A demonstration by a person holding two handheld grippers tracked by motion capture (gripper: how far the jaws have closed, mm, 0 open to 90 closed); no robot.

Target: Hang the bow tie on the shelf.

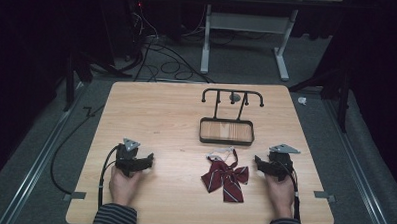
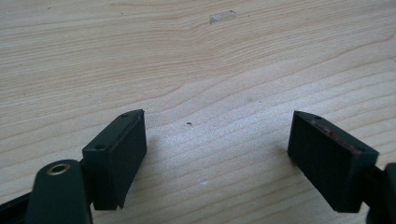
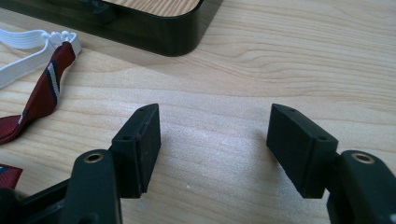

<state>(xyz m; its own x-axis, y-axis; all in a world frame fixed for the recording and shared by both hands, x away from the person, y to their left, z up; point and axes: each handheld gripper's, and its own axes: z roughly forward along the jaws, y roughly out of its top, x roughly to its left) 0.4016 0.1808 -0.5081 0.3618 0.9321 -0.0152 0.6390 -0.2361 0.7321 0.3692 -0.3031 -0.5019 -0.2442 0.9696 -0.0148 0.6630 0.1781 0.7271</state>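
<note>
Nearest, at the table's front edge, two striped sleeves (image 1: pixel 115 216) come in, each hand wrapped round a black two-jaw gripper resting on the pale wooden table (image 1: pixel 151 110). The left gripper (image 1: pixel 145 161) sits well off to the left with bare wood ahead of it; its jaws stand spread wide with nothing between them, plain in the left gripper view (image 2: pixel 217 140). The right gripper (image 1: pixel 259 161) lies just right of the dark red striped bow tie (image 1: pixel 225 177), its jaws likewise released and empty (image 3: pixel 215 140), pointed toward the tie as though ready to go for it.

The bow tie lies flat near the front middle of the table, between the two grippers and closer to the right one. Its white elastic neck strap (image 1: pixel 221 154) loops out behind it toward the small black metal stand (image 1: pixel 227 131), a shallow tray with a wooden floor and a hooked rail (image 1: pixel 232 93) rising above it. The stand sits just behind the tie, apart from it.

Judging by that rail, the tie is probably meant to hang there by its strap. With both hands parked either side, nothing looks begun; the strap, lying clear of the cloth, seems the handiest place to pinch.
</note>
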